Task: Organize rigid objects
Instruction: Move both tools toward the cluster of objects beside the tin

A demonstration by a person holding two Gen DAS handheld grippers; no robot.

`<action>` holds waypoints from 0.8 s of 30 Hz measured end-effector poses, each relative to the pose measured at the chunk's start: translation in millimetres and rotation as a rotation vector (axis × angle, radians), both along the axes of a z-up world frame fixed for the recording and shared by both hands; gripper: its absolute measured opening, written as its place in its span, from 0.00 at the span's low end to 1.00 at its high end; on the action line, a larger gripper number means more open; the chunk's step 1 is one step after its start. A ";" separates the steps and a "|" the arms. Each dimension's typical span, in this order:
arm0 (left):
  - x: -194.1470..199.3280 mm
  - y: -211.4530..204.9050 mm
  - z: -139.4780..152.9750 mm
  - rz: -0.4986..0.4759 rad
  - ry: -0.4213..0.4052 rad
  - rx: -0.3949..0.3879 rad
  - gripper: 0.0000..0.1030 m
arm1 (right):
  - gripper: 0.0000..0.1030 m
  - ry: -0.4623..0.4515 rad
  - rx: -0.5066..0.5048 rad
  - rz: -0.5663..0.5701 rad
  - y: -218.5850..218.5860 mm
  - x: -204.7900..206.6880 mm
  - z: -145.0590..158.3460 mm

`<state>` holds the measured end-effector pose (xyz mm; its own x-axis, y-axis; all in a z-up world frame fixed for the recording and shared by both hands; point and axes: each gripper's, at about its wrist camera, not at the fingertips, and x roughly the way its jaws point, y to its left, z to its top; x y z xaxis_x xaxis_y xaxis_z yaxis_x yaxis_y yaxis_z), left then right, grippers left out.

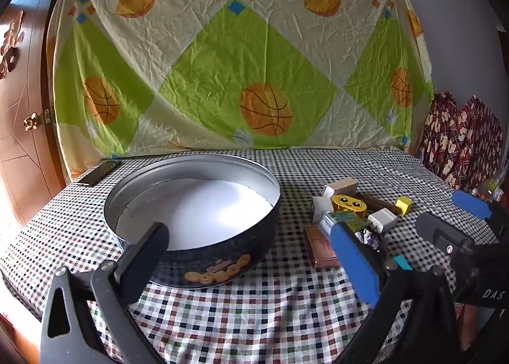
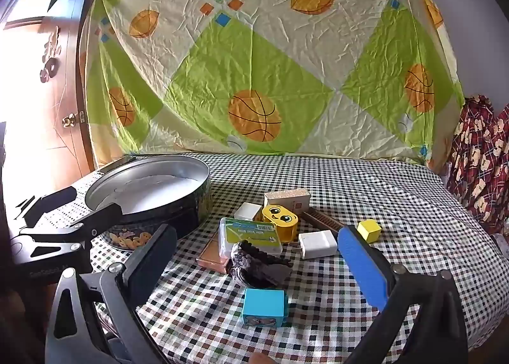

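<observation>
A round cookie tin (image 1: 222, 265) with an empty white bottom stands at the left of the checked table. To its right lies a pile: a yellow smiley box (image 2: 281, 219), a clear box with a green label (image 2: 251, 235), a white charger (image 2: 318, 244), a yellow cube (image 2: 369, 230), a beige box (image 2: 288, 198), a dark beaded piece (image 2: 254, 262) and a blue cube (image 2: 265, 306). My left gripper (image 1: 251, 246) is open around the tin's near right wall, holding nothing. Open and empty, my right gripper (image 2: 257, 232) hovers before the pile, with the blue cube nearest.
A dark phone (image 1: 98, 173) lies at the table's far left corner. A basketball-patterned sheet (image 1: 241, 62) hangs behind the table, a wooden door (image 1: 22, 128) stands at the left, and red patterned cloth (image 2: 480, 157) is at the right. A pink compact (image 2: 211, 257) lies beside the tin.
</observation>
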<state>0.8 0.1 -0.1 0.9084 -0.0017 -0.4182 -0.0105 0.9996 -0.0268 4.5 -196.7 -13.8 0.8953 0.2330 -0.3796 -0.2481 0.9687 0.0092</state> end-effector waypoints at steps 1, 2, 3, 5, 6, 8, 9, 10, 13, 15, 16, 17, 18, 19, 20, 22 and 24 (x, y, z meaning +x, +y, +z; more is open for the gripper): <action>0.1 -0.2 0.1 0.000 0.000 0.002 1.00 | 1.00 0.001 -0.002 0.001 0.4 0.2 -0.4; 0.4 -0.5 0.4 -0.001 -0.001 0.005 1.00 | 1.00 -0.007 0.002 -0.001 0.3 -0.4 -0.3; 0.5 -0.9 0.9 -0.003 -0.001 0.008 1.00 | 1.00 -0.005 0.000 0.000 0.6 -0.4 -0.4; 0.6 -1.2 -2.2 -0.001 0.001 0.007 1.00 | 1.00 -0.003 -0.001 0.002 0.7 -0.4 -0.6; 0.8 -1.4 -2.3 0.000 -0.001 0.009 1.00 | 1.00 -0.003 -0.002 0.003 0.5 -0.5 -0.6; 1.6 -1.6 -2.4 0.004 -0.004 0.011 1.00 | 1.00 -0.002 -0.006 0.003 1.2 -0.6 -0.8; 2.1 -1.6 -2.5 0.006 -0.005 0.012 1.00 | 1.00 -0.001 -0.010 0.003 2.2 -0.2 -1.3; 1.4 -2.4 -6.0 0.006 -0.006 0.010 1.00 | 1.00 -0.001 -0.011 0.004 1.1 1.2 -0.9; 2.4 -3.2 -7.9 0.012 -0.008 0.010 1.00 | 1.00 -0.001 -0.012 0.003 2.5 0.8 -1.3; 2.7 -4.6 -9.5 0.012 -0.009 0.012 1.00 | 1.00 -0.002 -0.015 0.002 2.4 0.8 -0.1; 2.8 -5.7 -10.3 0.012 -0.009 0.013 1.00 | 1.00 -0.002 -0.014 0.000 1.7 0.4 -0.9; 2.5 2.0 -8.2 0.008 -0.007 0.006 1.00 | 1.00 -0.003 -0.012 -0.001 0.8 -0.5 -1.8; 3.4 3.2 -6.3 0.006 -0.005 0.004 1.00 | 1.00 -0.003 -0.010 -0.001 0.4 -0.6 -2.3; 3.7 3.5 -6.7 0.005 -0.005 0.006 1.00 | 1.00 -0.002 -0.010 -0.002 0.3 -0.6 -2.2; 3.7 3.4 -6.5 0.005 -0.004 0.005 1.00 | 1.00 -0.002 -0.010 -0.003 -0.3 -1.4 -3.2; 4.0 3.7 -7.9 0.005 -0.005 0.008 1.00 | 1.00 0.001 -0.005 -0.007 -2.2 0.3 -4.0; 3.5 2.6 -7.8 0.005 -0.005 0.010 1.00 | 1.00 0.002 -0.001 -0.009 -3.3 -0.1 -5.0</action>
<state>4.4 2.6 -7.9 0.9104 0.0070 -0.4136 -0.0151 0.9998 -0.0164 4.4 -200.0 -18.7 0.8966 0.2250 -0.3814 -0.2398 0.9708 0.0090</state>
